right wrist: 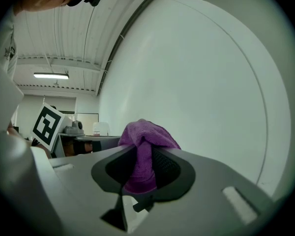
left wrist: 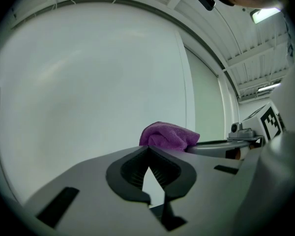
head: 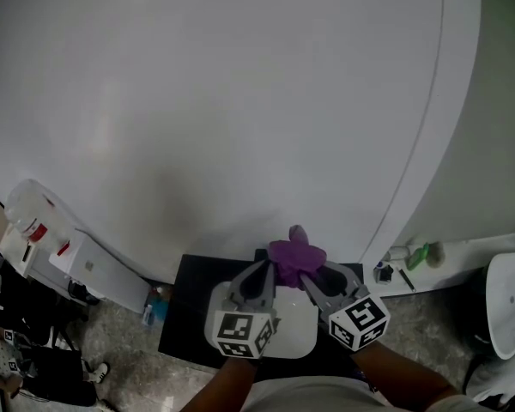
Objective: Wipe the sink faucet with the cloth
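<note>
Nearest the head camera, the left gripper (head: 268, 267) and right gripper (head: 306, 275) are raised side by side before a white wall (head: 197, 101), with the purple cloth (head: 296, 254) bunched at the right one's tip. Left gripper view: its jaws meet on nothing, the cloth just beyond them. Right gripper view: jaws clamped on the cloth. No faucet shows anywhere, so I'd judge the wiping not yet begun.

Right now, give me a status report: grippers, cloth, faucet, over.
Left hand-held gripper shut, empty. Right hand-held gripper shut on purple cloth, raised before white wall. Faucet not in view.
</note>
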Motion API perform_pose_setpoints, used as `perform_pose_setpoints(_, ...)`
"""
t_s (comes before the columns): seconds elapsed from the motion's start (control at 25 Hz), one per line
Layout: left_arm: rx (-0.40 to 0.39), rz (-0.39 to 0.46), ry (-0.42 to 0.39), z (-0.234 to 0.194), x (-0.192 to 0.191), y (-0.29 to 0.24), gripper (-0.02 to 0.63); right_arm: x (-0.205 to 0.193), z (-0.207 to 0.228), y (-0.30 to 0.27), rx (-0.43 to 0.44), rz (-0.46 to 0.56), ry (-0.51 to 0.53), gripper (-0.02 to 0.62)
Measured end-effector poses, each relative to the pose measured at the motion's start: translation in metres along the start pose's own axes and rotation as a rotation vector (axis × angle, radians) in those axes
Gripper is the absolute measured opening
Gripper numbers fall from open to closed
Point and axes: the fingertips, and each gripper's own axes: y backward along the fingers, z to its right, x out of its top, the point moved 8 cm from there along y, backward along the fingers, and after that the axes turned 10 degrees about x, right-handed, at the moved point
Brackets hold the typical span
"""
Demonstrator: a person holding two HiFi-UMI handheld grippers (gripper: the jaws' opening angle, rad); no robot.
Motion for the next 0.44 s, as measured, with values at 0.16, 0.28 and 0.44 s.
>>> perform_pose_setpoints(0.16,0.004,0.000,0.019,-0.0011,-0.0012,-0.0017,0.006,-0.0006,0.0026,0.0005,0.001,-0.001,-0.002,0.097)
perform_pose_setpoints(0.28,0.010,0.008,0.019,-0.0010,-0.0018,-0.0011,0.006,-0.0016,0.0040,0.0018,0.001,0.003,-0.004,0.097)
perform_pose_setpoints(0.44,0.009,0.007,0.016,0.0013,-0.0020,0.0019,0.006,-0.0016,0.0023,0.0044,0.003,0.004,-0.004,0.097)
